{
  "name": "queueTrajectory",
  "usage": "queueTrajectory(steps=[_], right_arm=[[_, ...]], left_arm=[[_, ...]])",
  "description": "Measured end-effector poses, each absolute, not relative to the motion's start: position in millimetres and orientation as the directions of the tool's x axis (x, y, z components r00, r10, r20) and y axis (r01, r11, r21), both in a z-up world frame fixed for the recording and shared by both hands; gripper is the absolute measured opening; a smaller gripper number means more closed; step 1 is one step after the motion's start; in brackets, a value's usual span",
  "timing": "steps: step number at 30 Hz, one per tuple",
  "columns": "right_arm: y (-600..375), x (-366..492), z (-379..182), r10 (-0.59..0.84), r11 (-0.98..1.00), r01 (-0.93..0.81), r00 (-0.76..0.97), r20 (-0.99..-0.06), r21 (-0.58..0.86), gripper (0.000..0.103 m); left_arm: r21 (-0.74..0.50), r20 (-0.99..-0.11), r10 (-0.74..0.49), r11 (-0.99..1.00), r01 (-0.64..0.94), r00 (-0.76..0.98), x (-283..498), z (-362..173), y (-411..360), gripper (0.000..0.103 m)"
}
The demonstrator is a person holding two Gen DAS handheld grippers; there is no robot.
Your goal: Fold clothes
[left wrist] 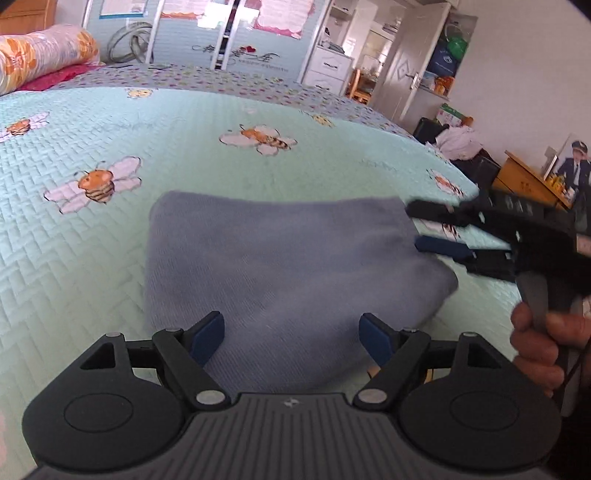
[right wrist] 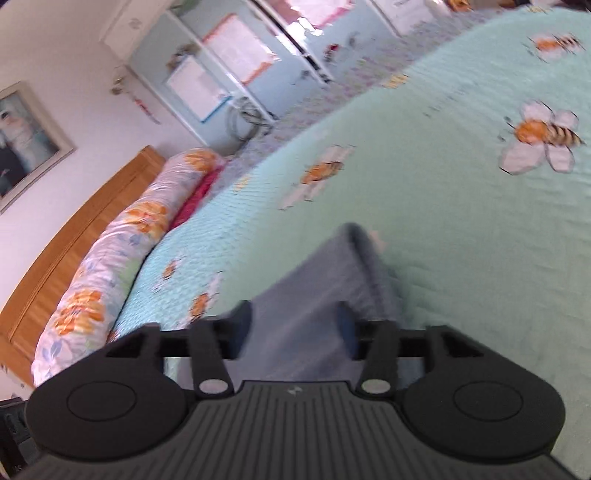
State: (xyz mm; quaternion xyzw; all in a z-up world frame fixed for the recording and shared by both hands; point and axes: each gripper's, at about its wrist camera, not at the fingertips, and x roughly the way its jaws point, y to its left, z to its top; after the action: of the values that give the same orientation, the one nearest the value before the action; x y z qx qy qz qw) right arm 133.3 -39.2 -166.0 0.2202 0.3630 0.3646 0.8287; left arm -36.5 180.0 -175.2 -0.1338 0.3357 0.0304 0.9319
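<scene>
A folded blue-grey garment (left wrist: 295, 266) lies flat on the mint bee-print bedspread (left wrist: 110, 240). My left gripper (left wrist: 291, 338) hovers over its near edge, jaws wide apart, and the pads touch nothing. My right gripper (left wrist: 421, 229), held by a hand (left wrist: 535, 339), reaches in from the right. Its fingertips stand apart at the garment's right edge, and bedspread shows in the gap between them. In the right wrist view the garment (right wrist: 314, 288) lies under and ahead of the right gripper (right wrist: 295, 325), whose pads do not press on it.
A rolled floral quilt (right wrist: 110, 266) and a red pillow lie along the wooden headboard (right wrist: 74, 229). A pale blue wardrobe (left wrist: 229, 33) stands beyond the bed. Past the bed's right edge are a dark seat with clothes (left wrist: 458, 140) and a wooden cabinet (left wrist: 528, 181).
</scene>
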Motion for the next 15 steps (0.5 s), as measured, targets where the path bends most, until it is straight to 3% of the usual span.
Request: queueTrajectory(steps=[2,3,4,5,6,7,8,9,10,11,14,15], right_arm=[[-33.6,147.5,-173.5,0.765,0.636,-0.422,0.46,-0.451,0.646,0.058],[-34.0,158.6,-181.3,0.756,0.644,-0.401,0.462,-0.463,0.651,0.051],[-37.6,171.4,-190.3,0.752,0.646,-0.376,0.459,-0.473,0.664,0.041],[-44.1,180.6,-194.6,0.743,0.651,-0.329,0.46,-0.486,0.684,0.008],[-51.0,188.9,-198.0,0.733,0.654,-0.276,0.461,-0.501,0.704,0.0],[-57.4,187.0,-193.3,0.738,0.639,-0.267,0.475,-0.478,0.721,0.001],[-63.7,183.0,-186.9,0.746,0.62,-0.267,0.493,-0.448,0.738,0.015],[-65.9,174.2,-177.4,0.749,0.614,-0.296,0.51,-0.422,0.732,0.035],[-65.2,165.4,-169.7,0.76,0.602,-0.323,0.512,-0.4,0.73,0.043],[-62.0,158.6,-164.8,0.781,0.578,-0.346,0.497,-0.378,0.739,0.048],[-36.9,154.6,-160.1,0.821,0.548,-0.395,0.423,-0.384,0.737,0.048],[-28.2,157.4,-162.0,0.818,0.56,-0.403,0.408,-0.405,0.724,0.048]], left_arm=[[-0.178,-0.65,-0.023,0.976,-0.122,0.759,-33.0,-182.7,173.6,0.087],[-0.165,-0.652,-0.023,0.98,-0.111,0.758,-32.2,-184.8,172.2,0.088],[-0.156,-0.652,-0.02,0.982,-0.109,0.758,-32.1,-184.9,171.0,0.088],[-0.156,-0.651,-0.017,0.981,-0.112,0.759,-33.3,-182.2,170.6,0.088],[-0.163,-0.645,-0.017,0.98,-0.116,0.764,-35.1,-178.1,171.3,0.088],[-0.184,-0.633,-0.032,0.977,-0.111,0.774,-37.0,-173.9,171.9,0.088],[-0.21,-0.618,-0.052,0.972,-0.101,0.785,-38.7,-169.8,172.4,0.088],[-0.236,-0.601,-0.071,0.968,-0.091,0.796,-40.4,-165.6,173.0,0.088],[-0.25,-0.594,-0.09,0.965,-0.077,0.799,-38.4,-164.5,171.2,0.088],[-0.258,-0.591,-0.108,0.964,-0.061,0.799,-34.6,-164.8,168.3,0.088],[-0.274,-0.594,-0.156,0.962,-0.017,0.79,-22.3,-169.2,159.2,0.089],[-0.271,-0.602,-0.167,0.962,-0.003,0.781,-18.8,-173.2,156.8,0.095]])
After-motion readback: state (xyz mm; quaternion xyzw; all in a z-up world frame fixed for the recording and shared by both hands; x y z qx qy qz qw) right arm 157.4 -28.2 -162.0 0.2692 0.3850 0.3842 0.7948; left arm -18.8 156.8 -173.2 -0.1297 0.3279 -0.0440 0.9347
